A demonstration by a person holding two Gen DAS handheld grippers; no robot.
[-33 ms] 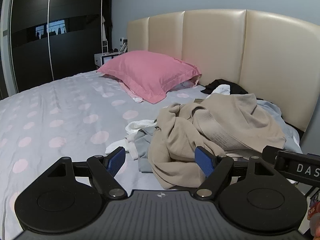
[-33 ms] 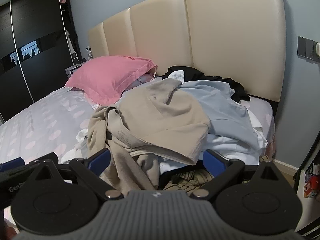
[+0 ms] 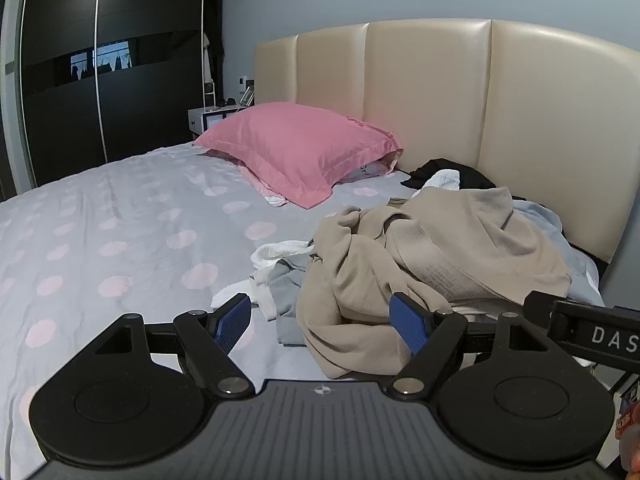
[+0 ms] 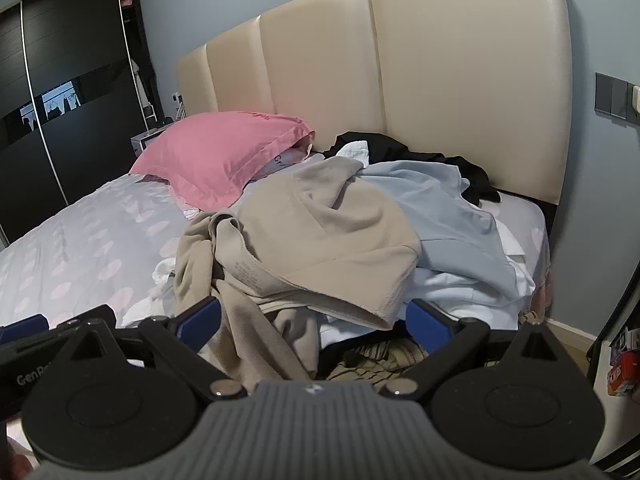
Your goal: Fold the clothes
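Both tools spread apart as before, beige garment point(image 4: 320, 236) unmoved

Light: dim, cool daylight is falling evenly, casting only soft shadows.
Glare: sheen is showing on the headboard point(image 4: 460, 80) beyond the jaws.
Distortion: fisheye is bending edges, corners darkening.
Focus: near gripper bodies are looking slightly soft.

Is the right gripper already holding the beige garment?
No, the right gripper is open, its blue fingertips spread wide and short of the beige garment, which lies loose on the pile.
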